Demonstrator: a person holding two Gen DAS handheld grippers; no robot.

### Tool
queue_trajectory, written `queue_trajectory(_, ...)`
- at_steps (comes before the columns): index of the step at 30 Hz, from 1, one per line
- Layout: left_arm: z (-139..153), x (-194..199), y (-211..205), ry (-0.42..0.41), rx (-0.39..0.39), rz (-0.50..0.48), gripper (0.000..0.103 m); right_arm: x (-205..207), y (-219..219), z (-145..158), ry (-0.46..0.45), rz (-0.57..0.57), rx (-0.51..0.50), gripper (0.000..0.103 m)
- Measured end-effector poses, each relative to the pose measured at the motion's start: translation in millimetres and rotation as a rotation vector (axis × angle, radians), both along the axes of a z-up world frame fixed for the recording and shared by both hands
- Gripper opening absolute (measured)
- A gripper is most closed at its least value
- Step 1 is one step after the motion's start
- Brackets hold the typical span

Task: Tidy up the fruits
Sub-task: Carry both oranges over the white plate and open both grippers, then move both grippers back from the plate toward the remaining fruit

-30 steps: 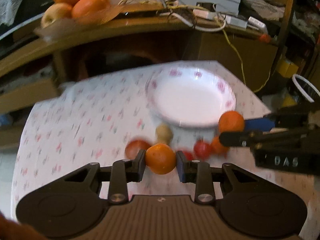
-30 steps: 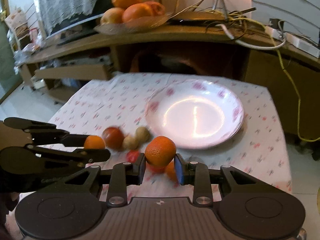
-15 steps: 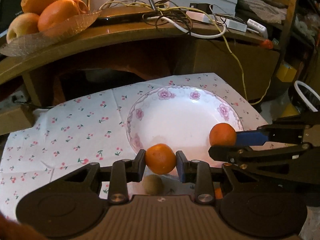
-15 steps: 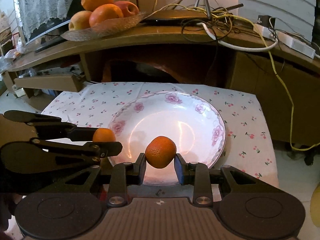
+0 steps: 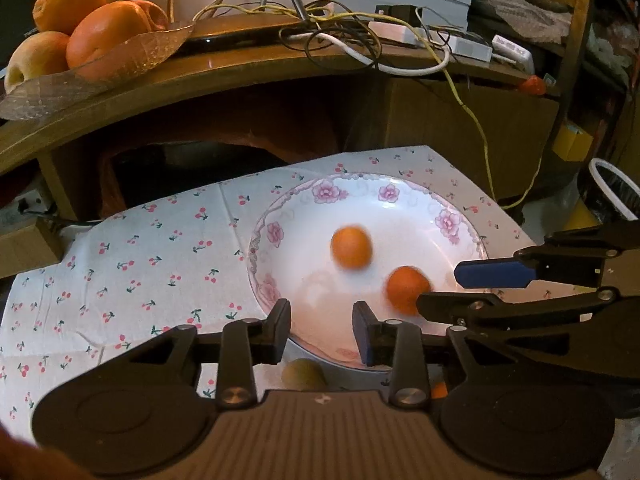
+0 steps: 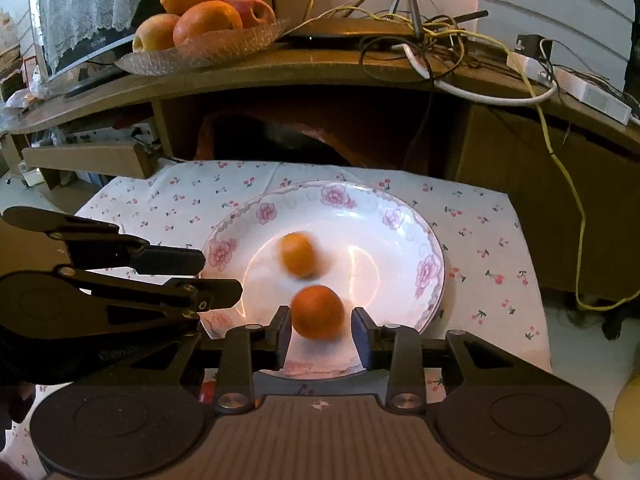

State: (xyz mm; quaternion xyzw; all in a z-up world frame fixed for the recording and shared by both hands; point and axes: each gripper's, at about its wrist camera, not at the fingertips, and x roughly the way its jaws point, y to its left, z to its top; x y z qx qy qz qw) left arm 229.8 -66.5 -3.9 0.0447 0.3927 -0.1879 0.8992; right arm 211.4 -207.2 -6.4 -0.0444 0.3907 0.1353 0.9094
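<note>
A white plate with pink flowers (image 5: 400, 216) (image 6: 384, 268) lies on the cherry-print cloth. Two small oranges are in it, both blurred with motion. One orange (image 5: 351, 247) (image 6: 298, 254) is out in the middle of the plate. My left gripper (image 5: 322, 328) (image 6: 208, 276) hangs over the near left rim, its jaws opening with nothing between them. The other orange (image 6: 317, 312) (image 5: 406, 290) sits between the opening jaws of my right gripper (image 6: 320, 330) (image 5: 460, 288), and the pads no longer press on it.
A brownish-green fruit (image 5: 303, 374) and a red one (image 6: 206, 392) lie on the cloth just in front of the plate. Behind the table a wooden shelf carries a glass dish of large oranges and apples (image 6: 200, 20) and tangled cables (image 5: 360, 40). A bin (image 5: 612, 192) stands far right.
Both grippers moved forward from the loose fruit to over the plate. Each held an orange half a second ago; both jaws have since spread and the oranges have dropped into the plate.
</note>
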Motion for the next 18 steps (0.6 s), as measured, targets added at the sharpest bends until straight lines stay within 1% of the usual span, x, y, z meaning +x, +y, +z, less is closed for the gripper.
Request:
queue_trajectory(5,4,-5,3,0.005,0.000,-0.002,0.044,-1,-3,3,-0.004,-0.012,-0.001,0.039)
queue_trajectory(8,6,-9,9,0.008,0.005,-0.004,0.044,-6,-4,7,-0.009,-0.013,-0.005,0.039)
queue_trajectory(11,11,-15,16,0.008,-0.003,-0.007,0.045,-14,-6,11,-0.017,-0.006,0.000,0.042)
queue_trajectory(14,14,-24,23,0.011,-0.011,-0.017,0.045,-22,-5,14,-0.005,0.014,0.007,0.043)
queue_trajectory(18,13,-38,30,0.030,-0.007,-0.054,0.046,-37,-4,14,0.016,0.048,-0.002,0.045)
